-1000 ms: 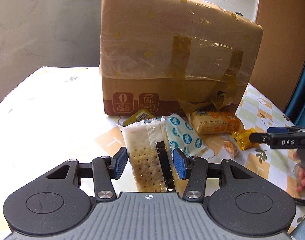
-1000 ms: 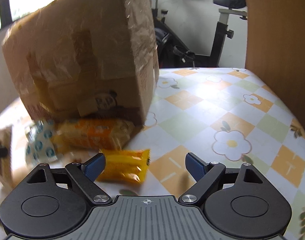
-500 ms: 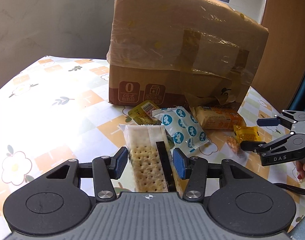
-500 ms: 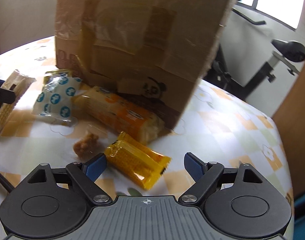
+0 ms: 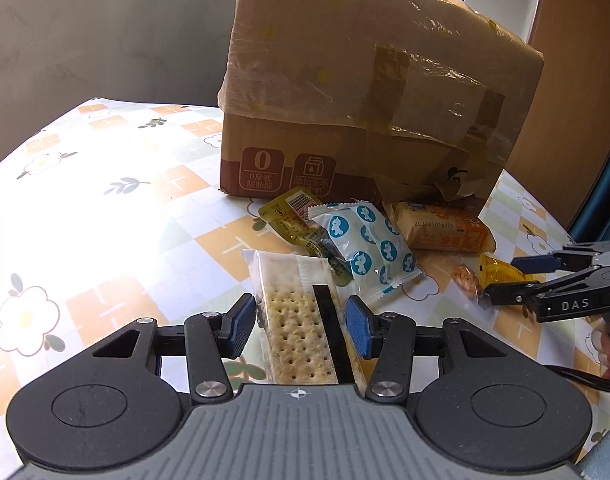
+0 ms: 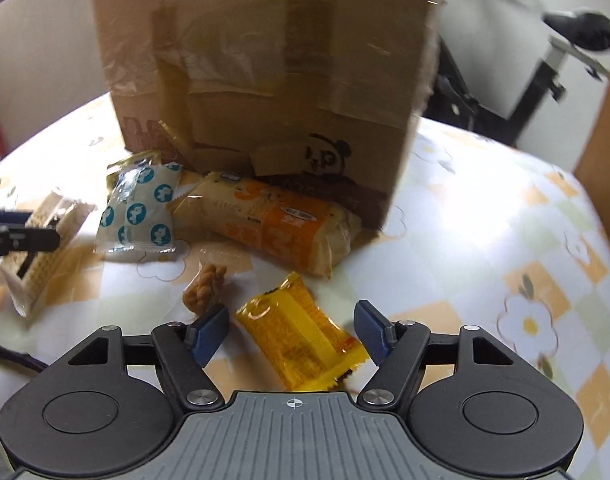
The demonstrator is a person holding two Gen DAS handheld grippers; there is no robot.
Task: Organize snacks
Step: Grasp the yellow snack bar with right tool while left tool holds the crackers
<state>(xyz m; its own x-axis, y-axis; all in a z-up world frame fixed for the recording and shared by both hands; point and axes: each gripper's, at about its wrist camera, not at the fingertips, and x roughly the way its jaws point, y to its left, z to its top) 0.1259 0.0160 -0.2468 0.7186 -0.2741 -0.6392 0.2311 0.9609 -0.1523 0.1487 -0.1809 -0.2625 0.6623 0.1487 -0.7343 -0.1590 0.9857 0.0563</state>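
Left wrist view
- Left claw [image 5: 300, 325]: you have it pinched on the cracker pack [image 5: 295, 312], blue pads against its two long sides.
- Cracker pack, look: clear wrapper, pale perforated crackers, a black stripe along one side, crimped white end pointing at the cardboard box [image 5: 369, 92].
- Cracker pack, handling: light but brittle, I judge; grip only firmly enough to carry, or the crackers will crack. The film looks slick, so keep the pads on the long edges near the middle.
- Other snacks on the table [image 5: 105, 216]: olive-yellow sachet [image 5: 293, 216], white packet with blue dots [image 5: 365, 246], orange-and-cream bar [image 5: 445, 228], all just in front of the box.
- Right claw [image 5: 501, 280]: seen from the side at the right edge, its fingers astride the yellow packet [image 5: 497, 272].

Right wrist view
- Right claw [image 6: 292, 334]: part spread and just now closing; the yellow packet [image 6: 301, 340] lies between the pads, with a gap visible on both sides, so you are not gripping it yet.
- Yellow packet, look: glossy yellow-orange foil pillow, crimped ends, lying askew on the table [image 6: 485, 220].
- Yellow packet, handling: light, soft and likely slippery; take it across the padded middle, not the thin crimps, which would fold and slide out.
- Brown clustered snack [image 6: 205, 290]: in clear film, just beside your left-hand pad; mind you do not catch it in the closing.
- Orange-and-cream bar [image 6: 273, 228]: against the foot of the cardboard box [image 6: 265, 60], near the yellow packet but apart.
- Left claw [image 6: 37, 236]: at the far left edge, holding the cracker pack [image 6: 41, 256].
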